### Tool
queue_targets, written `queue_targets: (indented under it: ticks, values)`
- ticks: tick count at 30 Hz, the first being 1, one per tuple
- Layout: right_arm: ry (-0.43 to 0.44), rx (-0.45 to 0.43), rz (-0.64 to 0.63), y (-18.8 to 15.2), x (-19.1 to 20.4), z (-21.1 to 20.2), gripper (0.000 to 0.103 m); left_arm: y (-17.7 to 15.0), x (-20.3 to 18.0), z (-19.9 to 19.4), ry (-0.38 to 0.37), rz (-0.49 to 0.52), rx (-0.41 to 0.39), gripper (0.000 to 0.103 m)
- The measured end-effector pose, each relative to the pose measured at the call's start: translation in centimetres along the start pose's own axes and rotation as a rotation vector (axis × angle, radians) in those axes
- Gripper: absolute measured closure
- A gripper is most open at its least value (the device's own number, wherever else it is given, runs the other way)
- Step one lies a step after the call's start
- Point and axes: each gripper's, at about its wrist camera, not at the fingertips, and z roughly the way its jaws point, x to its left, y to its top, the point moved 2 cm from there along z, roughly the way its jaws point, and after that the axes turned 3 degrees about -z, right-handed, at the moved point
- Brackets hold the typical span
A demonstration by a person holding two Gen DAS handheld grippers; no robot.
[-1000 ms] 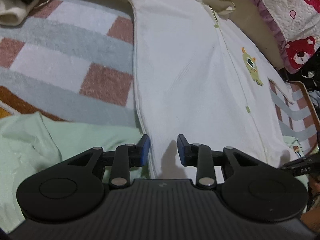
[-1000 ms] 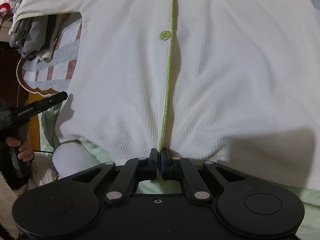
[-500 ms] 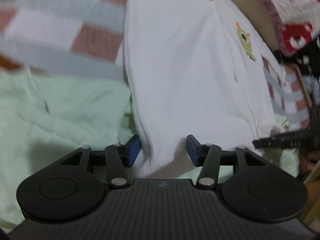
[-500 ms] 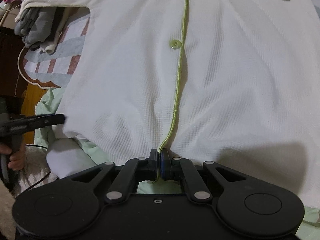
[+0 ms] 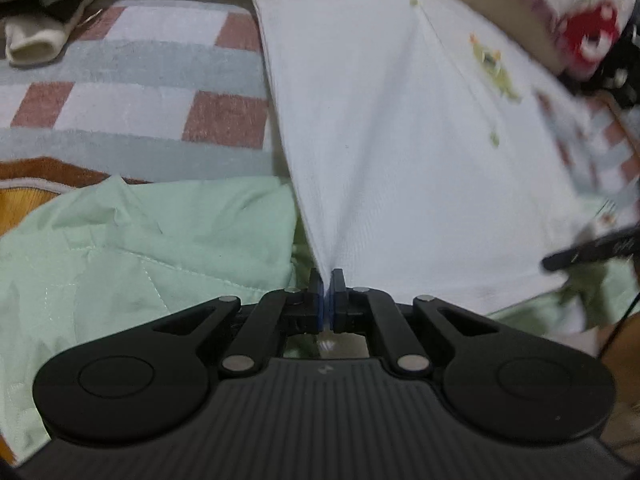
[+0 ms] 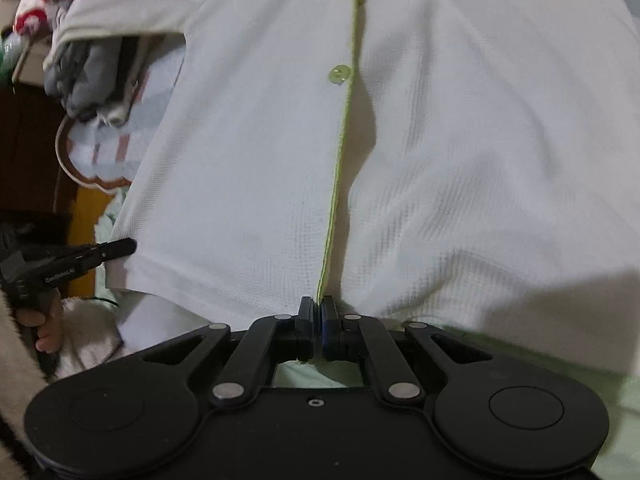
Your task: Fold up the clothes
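White shirt (image 5: pixel 400 152) hem between both pinching grippers.

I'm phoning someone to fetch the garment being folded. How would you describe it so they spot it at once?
On the checked blanket lies one big white shirt, spread flat, its bottom hem pinched by both the left gripper and the right gripper. Unlike the grey clothes piled beside it, it has lime-green edging, a green button and a small green cartoon patch.

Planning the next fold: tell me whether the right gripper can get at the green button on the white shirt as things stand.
Probably not at once. The right gripper is shut on the white shirt at its hem. The green button lies uncovered further up the green-edged placket; the gripper would have to let go first.
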Motion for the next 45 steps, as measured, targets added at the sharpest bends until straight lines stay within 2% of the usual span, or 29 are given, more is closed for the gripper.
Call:
queue_targets:
  ticks: [2,4,5,6,8,11,13,17,20,24,26,31,35,38,40,41,43,45]
  values:
    - [-0.032,0.013,-0.033,0.0,0.2,-0.2,0.1,0.1,0.2,0.0,0.026,-0.005,0.021,0.095]
    - [-0.06,0.007,-0.074,0.0,1.0,-0.7,0.096,0.2,0.7,-0.2,0.045,-0.034,0.022,0.091]
    - [-0.074,0.003,-0.094,0.0,1.4,-0.9,0.09,0.2,0.8,-0.6,0.045,-0.047,0.01,0.091]
    - [-0.108,-0.019,-0.128,0.2,1.8,-1.5,0.076,0.4,0.9,-1.0,0.039,-0.058,-0.008,0.09]
    - [-0.183,-0.069,-0.199,0.7,2.5,-2.8,0.062,0.7,1.2,-1.9,0.038,-0.07,-0.051,0.082]
    - [-0.281,-0.181,-0.301,2.6,3.5,-5.0,0.063,2.3,1.4,-3.0,0.063,-0.098,-0.143,0.07]
    - [-0.331,-0.258,-0.356,4.8,4.3,-5.8,0.063,4.2,1.8,-3.5,0.078,-0.15,-0.207,0.069]
    - [-0.373,-0.384,-0.474,10.7,6.8,-5.3,0.062,8.8,2.9,-3.9,0.039,-0.291,-0.371,0.061]
    - [-0.365,-0.434,-0.609,17.0,11.4,-2.1,0.063,12.9,4.1,-3.1,0.094,-0.349,-0.48,0.061]
    - [-0.34,-0.442,-0.746,24.2,16.6,2.8,0.063,17.5,5.4,-2.4,0.165,-0.329,-0.605,0.06]
    - [-0.31,-0.43,-0.772,26.4,18.2,5.4,0.063,19.7,5.9,-1.8,0.197,-0.3,-0.643,0.058]
    - [-0.294,-0.358,-0.889,27.0,19.2,9.9,0.063,23.6,9.5,0.7,0.158,-0.366,-0.725,0.056]
    - [-0.35,-0.304,-0.995,27.4,18.9,11.7,0.063,25.4,11.4,1.7,0.11,-0.368,-0.804,0.054]
    - [-0.36,-0.294,-0.983,28.6,17.6,11.7,0.063,26.4,12.6,1.9,0.118,-0.366,-0.874,0.055]
    - [-0.383,-0.297,-0.991,29.3,17.1,12.3,0.063,27.2,13.6,2.4,0.083,-0.379,-0.886,0.061]
    - [-0.389,-0.297,-0.989,29.6,17.0,12.7,0.063,27.4,13.8,2.7,0.089,-0.371,-0.89,0.097]
    - [-0.398,-0.294,-0.981,30.2,16.8,13.6,0.063,27.4,13.8,3.0,0.14,-0.333,-0.898,0.1]
    - [-0.383,-0.299,-0.96,30.6,16.9,14.2,0.063,27.3,13.8,3.4,0.277,-0.293,-0.885,0.1]
